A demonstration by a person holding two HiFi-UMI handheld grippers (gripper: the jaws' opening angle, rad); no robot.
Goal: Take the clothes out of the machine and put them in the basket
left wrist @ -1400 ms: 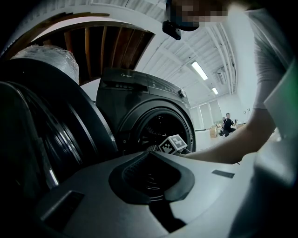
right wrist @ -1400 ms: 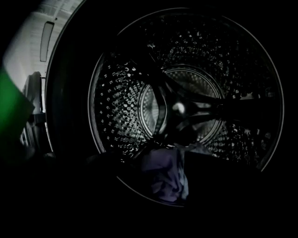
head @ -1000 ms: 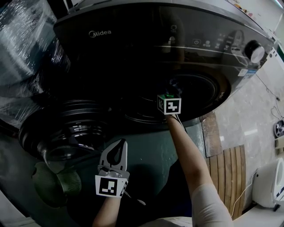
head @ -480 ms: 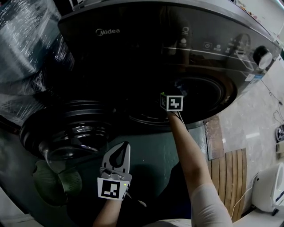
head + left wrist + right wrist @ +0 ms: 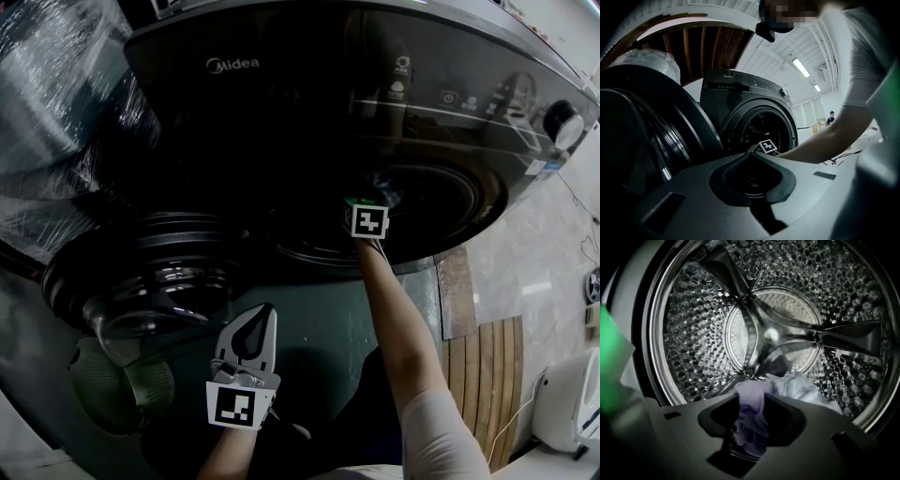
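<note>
The washing machine (image 5: 309,103) stands with its round door (image 5: 150,272) swung wide open. The right gripper (image 5: 752,404) reaches in through the mouth of the machine, into the shiny drum (image 5: 693,333). Its jaws have just been closing, and they now pinch a soft lilac cloth (image 5: 749,425) that bunches up between them. This cloth lies low at the front of the drum. A second, pale blue cloth (image 5: 799,387) lies right beside it, a bit deeper in the machine, and nothing holds it. The left gripper (image 5: 262,319) hangs outside the machine, below the open door, with its jaws pressed together on nothing. A green ribbed tub (image 5: 122,389) sits low beside the machine, under the door. It may be the basket, but it is too dark to be sure, and I cannot see if any clothes are in it. So the job looks like it is near its start or middle: one cloth is grabbed but not out of the machine yet. It must come out and go into the basket, and then the pale blue one too.
</note>
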